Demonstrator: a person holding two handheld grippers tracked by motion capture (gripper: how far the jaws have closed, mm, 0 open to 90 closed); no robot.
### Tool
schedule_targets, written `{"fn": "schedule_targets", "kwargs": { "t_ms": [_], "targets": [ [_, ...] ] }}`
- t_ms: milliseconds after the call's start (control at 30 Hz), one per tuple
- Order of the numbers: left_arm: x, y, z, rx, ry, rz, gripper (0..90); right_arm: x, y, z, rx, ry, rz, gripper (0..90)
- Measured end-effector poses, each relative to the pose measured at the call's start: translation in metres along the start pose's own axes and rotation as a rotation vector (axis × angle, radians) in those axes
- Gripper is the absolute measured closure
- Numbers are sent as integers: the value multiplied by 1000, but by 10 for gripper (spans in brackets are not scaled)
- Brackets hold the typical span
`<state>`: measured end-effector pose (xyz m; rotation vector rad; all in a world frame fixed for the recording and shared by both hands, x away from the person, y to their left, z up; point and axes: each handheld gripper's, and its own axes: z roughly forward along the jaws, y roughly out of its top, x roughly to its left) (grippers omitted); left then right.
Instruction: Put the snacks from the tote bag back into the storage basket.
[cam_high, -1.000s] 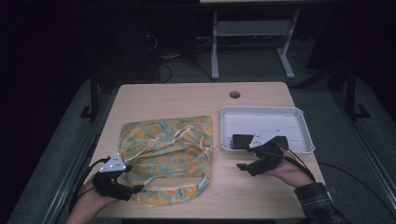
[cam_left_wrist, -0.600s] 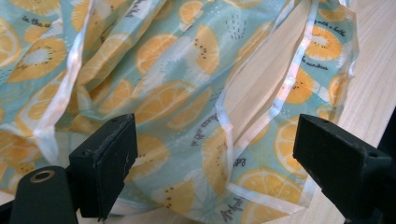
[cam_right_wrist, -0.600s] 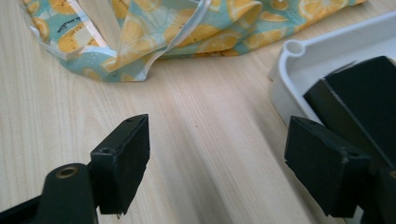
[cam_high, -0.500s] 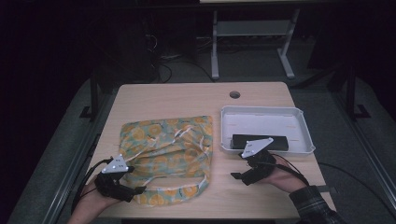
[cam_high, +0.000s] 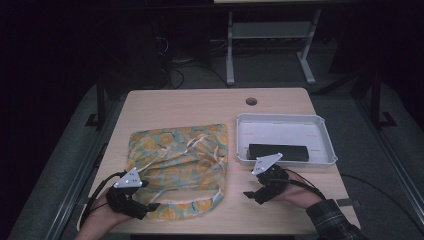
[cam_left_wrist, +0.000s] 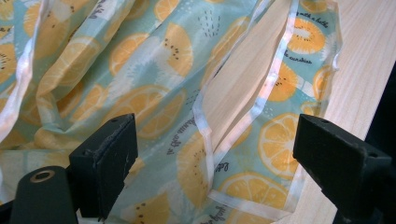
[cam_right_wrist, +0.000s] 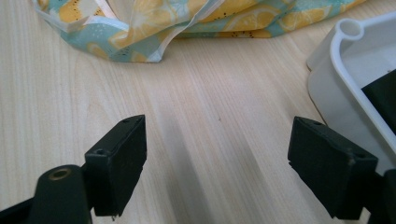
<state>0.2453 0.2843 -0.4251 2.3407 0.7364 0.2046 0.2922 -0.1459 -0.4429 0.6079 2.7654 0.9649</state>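
A cloth bag (cam_high: 175, 162) printed with orange slices lies flat on the left half of the wooden table (cam_high: 200, 107). My left gripper (cam_high: 151, 206) rests at the bag's near left corner. Its jaws stand open over the bag (cam_left_wrist: 154, 84) and its white-edged handle loop (cam_left_wrist: 261, 93), and nothing is pinched in my left gripper (cam_left_wrist: 217, 140). My right gripper (cam_high: 250, 194) sits low over bare wood in front of the white tray (cam_high: 327, 145). Its jaws have just been opening and stand open with nothing between them (cam_right_wrist: 215, 149). A black flat bar (cam_high: 277, 151) lies in the tray.
The tray's rounded corner (cam_right_wrist: 336, 65) lies close to the right of the right jaws, and the bag's edge (cam_right_wrist: 140, 32) is just beyond them. A round cable hole (cam_high: 251, 101) sits at the table's far side. A metal rack (cam_high: 270, 45) stands on the floor behind.
My right gripper has drawn back from the tray's front edge toward the near left and sunk to the table. The left gripper has stayed put.
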Motion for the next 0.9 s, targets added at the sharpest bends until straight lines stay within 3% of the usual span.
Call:
{"fn": "schedule_targets", "kwargs": {
  "t_ms": [900],
  "targets": [
    [0,0,0,4,2,7,133,1,0,2,7,8,-10,188]
  ]
}}
